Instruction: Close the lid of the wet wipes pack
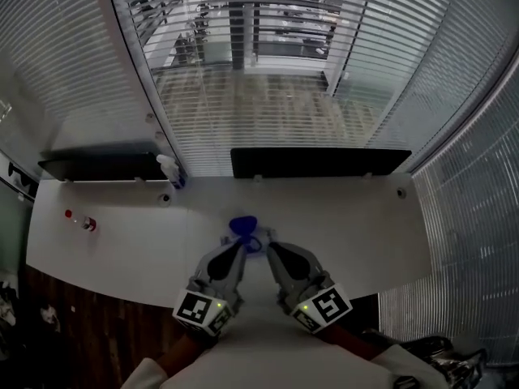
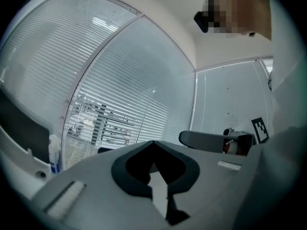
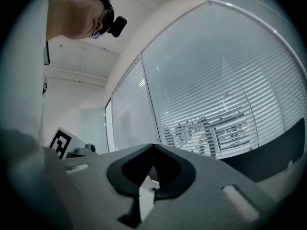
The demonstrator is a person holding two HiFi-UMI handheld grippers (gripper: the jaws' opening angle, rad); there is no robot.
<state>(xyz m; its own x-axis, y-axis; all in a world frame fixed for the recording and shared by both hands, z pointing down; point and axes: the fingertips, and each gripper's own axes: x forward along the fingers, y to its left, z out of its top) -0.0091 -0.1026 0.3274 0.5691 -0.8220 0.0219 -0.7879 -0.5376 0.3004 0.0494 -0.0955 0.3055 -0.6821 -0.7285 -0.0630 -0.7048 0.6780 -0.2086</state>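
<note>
In the head view a small blue item (image 1: pixel 242 225), apparently part of the wet wipes pack, lies on the white table (image 1: pixel 365 225) just beyond both grippers' tips. Most of it is hidden, and I cannot tell how its lid stands. My left gripper (image 1: pixel 240 246) and right gripper (image 1: pixel 267 245) converge on it from below, tips almost touching each other. In the left gripper view the left gripper (image 2: pixel 153 143) has its jaws together with nothing between them. In the right gripper view the right gripper (image 3: pixel 153 147) is likewise shut and empty. Both point level towards the blinds.
A spray bottle (image 1: pixel 170 170) with a blue label stands at the table's far left edge, beside a black panel (image 1: pixel 101 166). Another black panel (image 1: pixel 320 162) runs along the back. A small red item (image 1: pixel 89 224) lies at the left. Window blinds surround the table.
</note>
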